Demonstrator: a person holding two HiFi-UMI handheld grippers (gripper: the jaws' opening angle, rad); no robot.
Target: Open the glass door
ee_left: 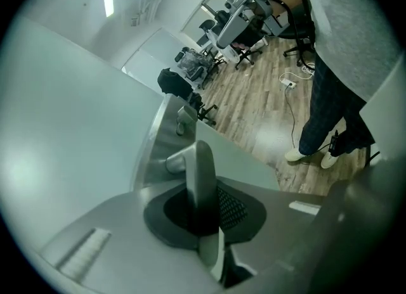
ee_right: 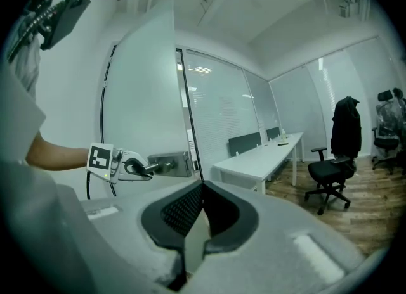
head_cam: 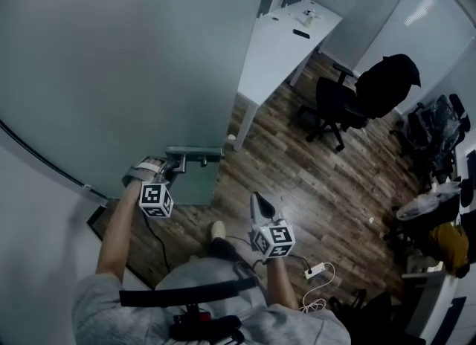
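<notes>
The frosted glass door [head_cam: 111, 61] fills the upper left of the head view. Its metal lock plate [head_cam: 204, 152] sits at the door's free edge. My left gripper [head_cam: 172, 166] is shut on the door handle [head_cam: 186, 159] that sticks out from this plate. In the left gripper view the grey lever of the handle [ee_left: 200, 163] stands upright, pinched between the dark pads [ee_left: 238, 210]. My right gripper [head_cam: 260, 206] hangs apart over the floor, shut with nothing in it. From the right gripper view I see the left gripper [ee_right: 136, 168] holding the handle [ee_right: 158, 167] beside the door edge [ee_right: 189, 128].
A long white desk [head_cam: 286, 46] stands beyond the door. A black office chair with a dark jacket [head_cam: 357, 98] is on the wood floor to the right. A white power strip with cable [head_cam: 316, 271] lies near the person's feet. More chairs and clutter line the right edge.
</notes>
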